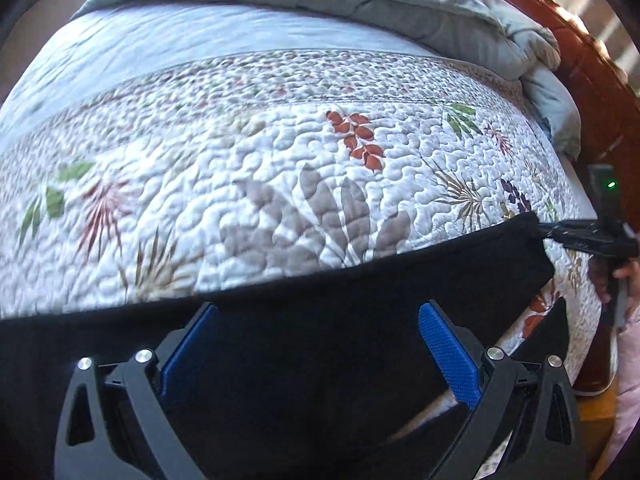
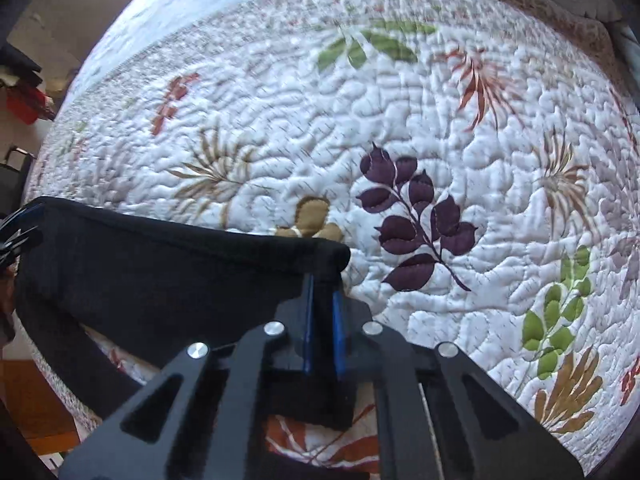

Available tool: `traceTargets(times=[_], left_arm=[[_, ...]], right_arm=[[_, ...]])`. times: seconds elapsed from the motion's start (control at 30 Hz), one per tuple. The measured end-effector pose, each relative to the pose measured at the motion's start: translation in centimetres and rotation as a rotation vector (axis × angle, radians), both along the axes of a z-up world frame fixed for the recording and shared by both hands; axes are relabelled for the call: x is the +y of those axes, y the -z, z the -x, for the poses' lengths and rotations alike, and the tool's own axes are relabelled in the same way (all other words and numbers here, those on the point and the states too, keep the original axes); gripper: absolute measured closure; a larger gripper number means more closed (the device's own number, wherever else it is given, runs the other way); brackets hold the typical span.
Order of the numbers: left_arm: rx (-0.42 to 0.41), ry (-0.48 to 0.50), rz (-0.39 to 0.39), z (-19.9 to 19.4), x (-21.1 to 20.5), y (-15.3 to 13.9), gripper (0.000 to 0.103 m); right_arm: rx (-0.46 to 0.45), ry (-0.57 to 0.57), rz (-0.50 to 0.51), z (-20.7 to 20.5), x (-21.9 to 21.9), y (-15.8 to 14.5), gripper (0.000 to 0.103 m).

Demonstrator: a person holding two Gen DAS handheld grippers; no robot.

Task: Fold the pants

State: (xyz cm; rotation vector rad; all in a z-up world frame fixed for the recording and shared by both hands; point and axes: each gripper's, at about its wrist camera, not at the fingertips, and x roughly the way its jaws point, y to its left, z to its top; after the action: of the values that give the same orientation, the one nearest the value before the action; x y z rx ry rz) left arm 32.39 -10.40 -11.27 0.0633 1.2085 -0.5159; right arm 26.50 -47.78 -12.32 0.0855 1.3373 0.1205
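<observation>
Black pants (image 1: pixel 360 280) lie along the near edge of a flowered quilt (image 1: pixel 280 140) on a bed. In the left wrist view my left gripper (image 1: pixel 320 308) stands wide open just above the dark cloth, its blue pads (image 1: pixel 448 352) not pressing on it. At the right edge of that view my right gripper (image 1: pixel 560 236) pinches the pants' far corner. In the right wrist view my right gripper (image 2: pixel 320 284) is shut on the folded corner of the pants (image 2: pixel 160 264), which stretch off to the left towards my left gripper (image 2: pixel 16 228) at the frame's edge.
A grey-blue duvet (image 1: pixel 400 0) is bunched at the far end of the bed. A wooden bed frame (image 1: pixel 592 72) runs along the right side. A hand (image 1: pixel 628 276) holds the right gripper. Wooden floor (image 2: pixel 32 392) and red clutter (image 2: pixel 24 104) show beyond the bed's left edge.
</observation>
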Motion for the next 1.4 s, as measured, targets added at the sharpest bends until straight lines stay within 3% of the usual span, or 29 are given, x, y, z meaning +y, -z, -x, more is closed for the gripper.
traceTargets(times=[0.1,0.33,0.5,0.6,0.7,0.77,0.8,0.83,0.87,1.03,1.13,1.23,1.4], left_arm=[[-0.024,0.089,-0.003,-1.3,-1.1,0.5,0.004],[-0.003,0.374,0.108,-3.4,-4.9,1.3,0.004],[0.166,0.522,0.238,-3.6,-6.9,2.3,0.004],[0.258,0.566,0.225,-3.1,-7.4,3.5,0.004],[0.263,0.568,0.189,-2.5,-7.1,4.1,0.023],[0.252,0.536,0.155,-2.5,-6.3,4.0,0.068],[0.253,0.517,0.146,-2.5,-5.7,3.9,0.077],[0.238,0.503,0.135,-2.3,-5.3,3.6,0.085],[0.206,0.482,0.121,-2.4,-4.7,3.1,0.088],[-0.042,0.354,0.062,1.1,-3.8,-2.0,0.091],[-0.185,0.263,-0.050,5.3,-4.2,-4.1,0.091],[-0.322,0.232,-0.155,10.5,-4.9,-4.7,0.091],[-0.378,0.211,-0.156,17.9,-4.8,-4.6,0.091]], right_arm=[[-0.102,-0.044,-0.023,1.4,0.0,-3.3,0.097],[-0.258,-0.144,-0.057,4.0,1.1,-9.9,0.097],[-0.298,-0.171,-0.038,4.7,1.3,-11.2,0.097],[-0.316,-0.184,-0.068,4.8,1.2,-11.4,0.097],[-0.321,-0.182,-0.060,4.9,1.1,-11.4,0.097],[-0.313,-0.166,-0.048,4.8,1.0,-11.0,0.097],[-0.309,-0.157,-0.052,4.7,0.9,-10.7,0.097],[-0.307,-0.150,-0.053,4.6,0.8,-10.5,0.097],[-0.308,-0.143,-0.045,4.6,0.7,-10.2,0.097],[-0.355,-0.116,0.049,5.0,1.1,-9.6,0.097],[-0.373,-0.103,0.065,5.7,1.1,-9.0,0.097],[-0.392,-0.101,0.124,7.4,1.4,-7.9,0.097],[-0.395,-0.059,0.103,12.3,0.4,-6.1,0.097]])
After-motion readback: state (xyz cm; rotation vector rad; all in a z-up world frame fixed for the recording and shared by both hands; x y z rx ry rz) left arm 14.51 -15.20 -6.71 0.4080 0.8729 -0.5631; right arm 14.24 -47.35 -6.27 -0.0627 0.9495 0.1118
